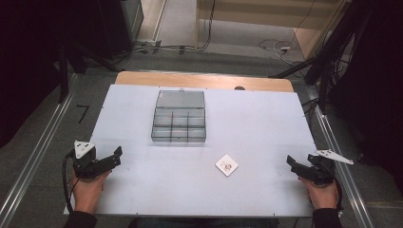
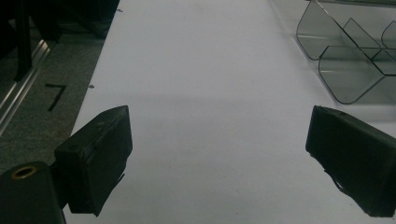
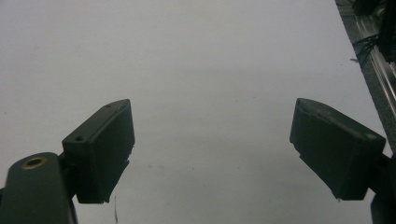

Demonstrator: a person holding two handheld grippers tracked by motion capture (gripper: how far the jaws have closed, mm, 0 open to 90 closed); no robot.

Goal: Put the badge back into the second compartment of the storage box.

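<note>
The white counter [image 1: 266,123] carries a clear compartment box [image 1: 179,121] at 12 o'clock from centre, with its lid raised at the far side. A small white square tile [image 1: 226,165] lies flat at 5 o'clock from the box, well apart from it. The right gripper [image 1: 291,164] rests at the counter's 4 o'clock edge, jaws apart and empty, pointing toward the tile. The left gripper [image 1: 115,154] sits at 8 o'clock, jaws likewise apart and empty. By judgement, the right gripper is nearer the tile.
</note>
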